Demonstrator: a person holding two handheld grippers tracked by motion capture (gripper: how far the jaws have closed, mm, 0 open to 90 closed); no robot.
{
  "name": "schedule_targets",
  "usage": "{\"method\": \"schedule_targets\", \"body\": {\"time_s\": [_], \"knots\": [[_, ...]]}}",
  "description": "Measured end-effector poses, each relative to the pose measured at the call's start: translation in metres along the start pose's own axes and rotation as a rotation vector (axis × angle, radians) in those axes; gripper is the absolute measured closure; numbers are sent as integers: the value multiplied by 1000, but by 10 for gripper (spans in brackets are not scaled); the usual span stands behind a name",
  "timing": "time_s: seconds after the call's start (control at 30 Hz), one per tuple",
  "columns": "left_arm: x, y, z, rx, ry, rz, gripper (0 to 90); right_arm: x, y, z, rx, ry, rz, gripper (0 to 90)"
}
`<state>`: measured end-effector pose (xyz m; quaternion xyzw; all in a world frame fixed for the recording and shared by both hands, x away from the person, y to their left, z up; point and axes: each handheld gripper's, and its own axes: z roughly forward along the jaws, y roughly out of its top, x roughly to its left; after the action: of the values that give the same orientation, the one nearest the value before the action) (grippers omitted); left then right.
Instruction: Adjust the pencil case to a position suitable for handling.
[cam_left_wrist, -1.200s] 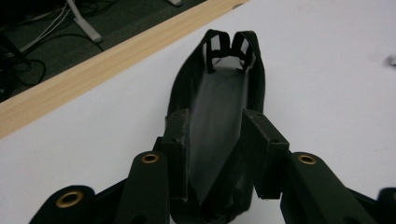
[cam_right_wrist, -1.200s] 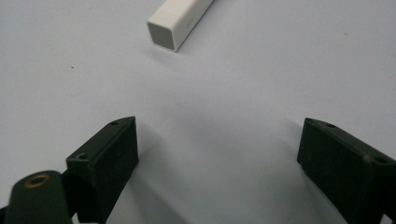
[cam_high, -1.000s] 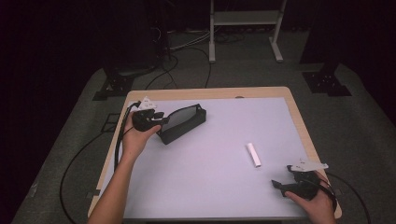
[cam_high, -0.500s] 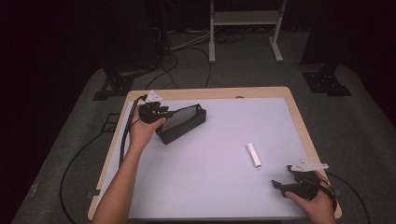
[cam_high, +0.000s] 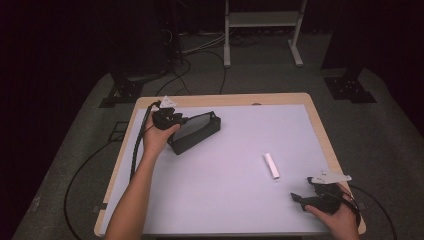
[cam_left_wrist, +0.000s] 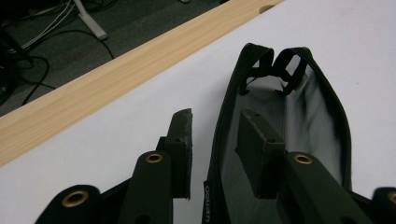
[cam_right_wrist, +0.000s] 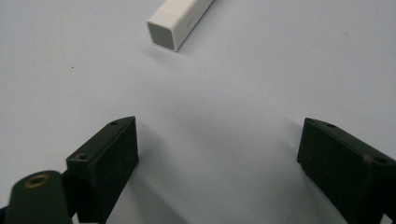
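Pouch (cam_high: 195, 131), black and soft, lay open on the white table top (cam_high: 235, 200) toward the far left corner, near the wooden edge. Was straddled at its near rim by the left gripper (cam_high: 172, 120): one jaw inside against the grey mesh lining, the other outside over the bare surface, with the pouch wall (cam_left_wrist: 215, 154) between them. Not pressed together; gap visible on both sides of the fabric. Showed two small black loops at the pouch's far end in the left gripper view.

White stick (cam_high: 271, 165), a short square-ended bar, rested flat right of centre, well apart from the pouch. Sat just beyond the right gripper (cam_high: 306, 200), held low at the near right corner, jaws spread wide and empty, pointed toward the bar's end (cam_right_wrist: 163, 32).
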<state>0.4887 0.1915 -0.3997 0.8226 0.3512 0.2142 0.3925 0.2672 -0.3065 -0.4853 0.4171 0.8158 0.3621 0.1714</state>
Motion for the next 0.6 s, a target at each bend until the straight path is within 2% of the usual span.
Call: {"method": "schedule_targets", "body": {"time_s": [0.2, 0.33, 0.6], "knots": [[0, 2, 7, 16, -3, 12, 690, 0, 0, 0, 0, 0, -1, 114], [0, 2, 12, 46, -12, 21, 725, 0, 0, 0, 0, 0, 0, 114], [-1, -2, 21, 84, -22, 12, 804, 0, 0, 0, 0, 0, 0, 114]]}}
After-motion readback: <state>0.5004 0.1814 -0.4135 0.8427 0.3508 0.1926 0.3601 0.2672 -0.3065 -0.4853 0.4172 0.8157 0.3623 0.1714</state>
